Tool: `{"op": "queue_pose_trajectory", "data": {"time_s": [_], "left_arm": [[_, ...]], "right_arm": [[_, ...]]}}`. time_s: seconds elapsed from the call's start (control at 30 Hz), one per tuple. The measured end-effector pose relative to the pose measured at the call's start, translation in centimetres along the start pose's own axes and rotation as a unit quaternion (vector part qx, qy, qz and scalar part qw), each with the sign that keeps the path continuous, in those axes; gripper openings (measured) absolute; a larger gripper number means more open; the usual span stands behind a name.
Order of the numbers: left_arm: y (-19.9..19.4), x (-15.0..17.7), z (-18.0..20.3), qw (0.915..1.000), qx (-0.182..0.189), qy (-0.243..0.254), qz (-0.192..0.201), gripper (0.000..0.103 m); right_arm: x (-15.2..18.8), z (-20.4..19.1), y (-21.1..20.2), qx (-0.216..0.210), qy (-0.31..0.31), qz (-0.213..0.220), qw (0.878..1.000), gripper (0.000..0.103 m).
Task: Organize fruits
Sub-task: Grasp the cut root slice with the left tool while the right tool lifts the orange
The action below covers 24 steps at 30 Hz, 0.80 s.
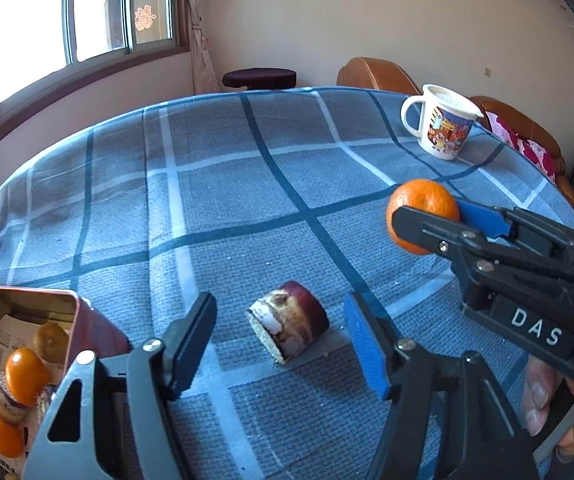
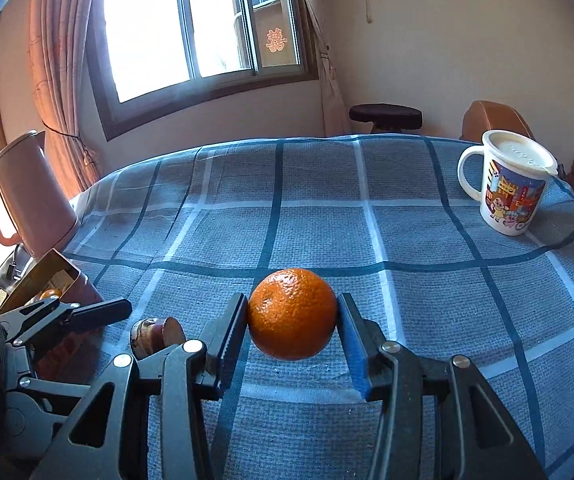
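Your right hand-held gripper clamps the orange between both pads, lifted clear of the blue checked bench. Your left hand-held gripper stands partly open around the purple-skinned fruit piece lying on the cloth; its pads seem not to touch it. The open tin at left holds small oranges.

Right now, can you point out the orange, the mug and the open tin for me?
orange (image 2: 291, 314): right wrist view, middle of its peel, between the pads.
mug (image 2: 507, 192): right wrist view, its pictured side.
tin (image 1: 73, 312): left wrist view, right rim of the open box.
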<state>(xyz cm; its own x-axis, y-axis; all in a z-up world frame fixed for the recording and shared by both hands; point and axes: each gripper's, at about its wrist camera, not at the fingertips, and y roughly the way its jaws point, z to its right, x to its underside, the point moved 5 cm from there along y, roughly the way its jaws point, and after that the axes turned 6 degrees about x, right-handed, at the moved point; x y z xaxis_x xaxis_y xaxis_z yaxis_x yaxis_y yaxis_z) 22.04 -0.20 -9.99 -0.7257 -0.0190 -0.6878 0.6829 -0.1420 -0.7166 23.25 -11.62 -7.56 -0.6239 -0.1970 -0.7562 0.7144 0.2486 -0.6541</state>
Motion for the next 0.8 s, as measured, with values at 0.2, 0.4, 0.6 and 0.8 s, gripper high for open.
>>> {"op": "queue_pose_trajectory", "data": {"time_s": [0.2,0.4,0.6,0.8], "left_arm": [[0.3,0.2,-0.3,0.9995,0.026,-0.015,-0.009,0.045],[-0.9,0.0,-0.7,0.9993,0.027,-0.022,0.016,0.045],[-1.9,-0.1,-0.7,0.9988,0.016,-0.019,0.041,0.045],[-2.7,-0.3,-0.9,0.9976,0.011,-0.021,0.064,0.045]], "right_arm": [[0.1,-0.3,-0.2,-0.002,-0.009,0.006,1.000,0.048],[0.0,-0.8,-0.8,-0.005,-0.021,0.021,1.000,0.048],[-0.1,-1.2,-1.2,-0.009,-0.029,0.031,0.999,0.048],[-0.1,-1.2,-1.5,-0.014,-0.030,0.040,0.999,0.048]]}}
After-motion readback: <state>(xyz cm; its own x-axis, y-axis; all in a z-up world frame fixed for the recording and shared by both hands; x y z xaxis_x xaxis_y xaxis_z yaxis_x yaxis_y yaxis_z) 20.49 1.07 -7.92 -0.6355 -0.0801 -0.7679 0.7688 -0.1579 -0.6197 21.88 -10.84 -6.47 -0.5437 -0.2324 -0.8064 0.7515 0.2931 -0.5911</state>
